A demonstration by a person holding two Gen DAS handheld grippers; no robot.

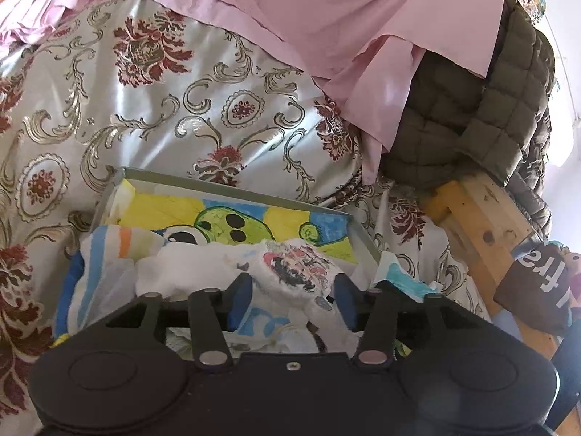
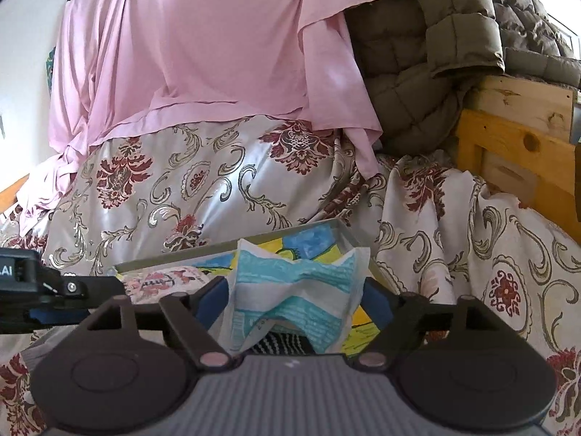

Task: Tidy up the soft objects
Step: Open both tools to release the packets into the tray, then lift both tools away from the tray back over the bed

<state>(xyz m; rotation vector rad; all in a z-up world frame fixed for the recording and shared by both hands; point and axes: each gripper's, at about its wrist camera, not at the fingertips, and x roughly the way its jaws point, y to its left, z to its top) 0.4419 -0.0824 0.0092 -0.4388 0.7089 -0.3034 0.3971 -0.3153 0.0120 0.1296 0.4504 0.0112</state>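
Around the work, a satin quilt [image 1: 174, 116] with red and gold flourishes covered the bed, a pink sheet [image 1: 326, 18] hung over its top, and an olive quilted jacket [image 1: 472, 109] slumped against the wooden bed frame [image 1: 479, 225] at the right. A shallow box [image 1: 232, 181] with a crayon drawing of a green face on its inner wall sat on the quilt, nothing blocking it from above. Inside lay crumpled soft pieces: a striped cloth [image 1: 109, 254] at the left and a white wad [image 1: 294, 272] printed in red and black near the middle. The left gripper [image 1: 292, 301] stood part-way apart with its blue pads either side of that wad, not squeezing it. The right gripper [image 2: 294, 301] was spread wide over the box's right end, a pale tissue pack [image 2: 297, 290] with turquoise bands standing between its pads; whether they pressed it could not be told. The left gripper's side showed at the right view's left edge.
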